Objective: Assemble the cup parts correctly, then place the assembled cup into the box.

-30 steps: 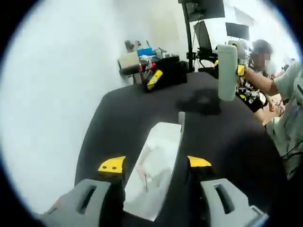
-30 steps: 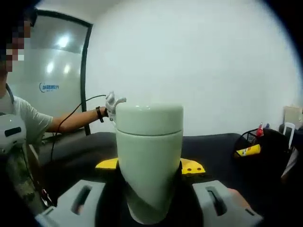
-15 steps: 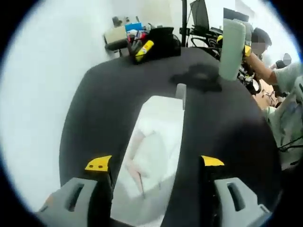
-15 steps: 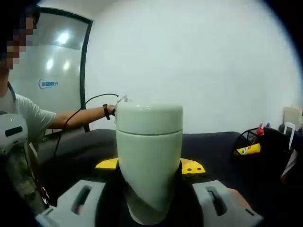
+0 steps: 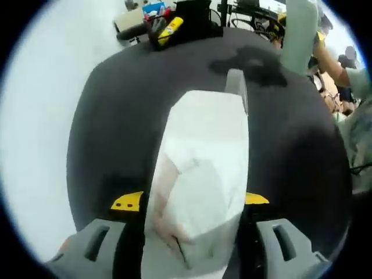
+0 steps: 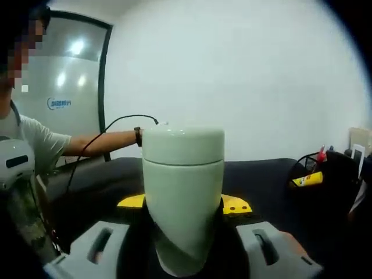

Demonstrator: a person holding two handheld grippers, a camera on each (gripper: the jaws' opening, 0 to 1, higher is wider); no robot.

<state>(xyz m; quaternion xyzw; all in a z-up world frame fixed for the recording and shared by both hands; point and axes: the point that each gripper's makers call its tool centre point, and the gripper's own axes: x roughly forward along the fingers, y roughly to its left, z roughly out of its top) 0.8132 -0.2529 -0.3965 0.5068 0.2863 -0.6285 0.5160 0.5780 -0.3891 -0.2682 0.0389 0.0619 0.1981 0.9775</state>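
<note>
Two jobs are split: my right gripper (image 6: 185,204) has its fingers pinching the lidded pale-green cup (image 6: 183,192) upright above the black tabletop (image 6: 261,180); my left gripper (image 5: 190,200) clamps the white box (image 5: 200,174), probably steadying it to receive the cup.

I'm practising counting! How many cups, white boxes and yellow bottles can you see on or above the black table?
Cups: 1, pale green with its lid on, held in the right hand-held gripper
White boxes: 1, lying between the jaws of the left hand-held gripper
Yellow bottles: 1, at the far edge of the table
Total: 3
</note>
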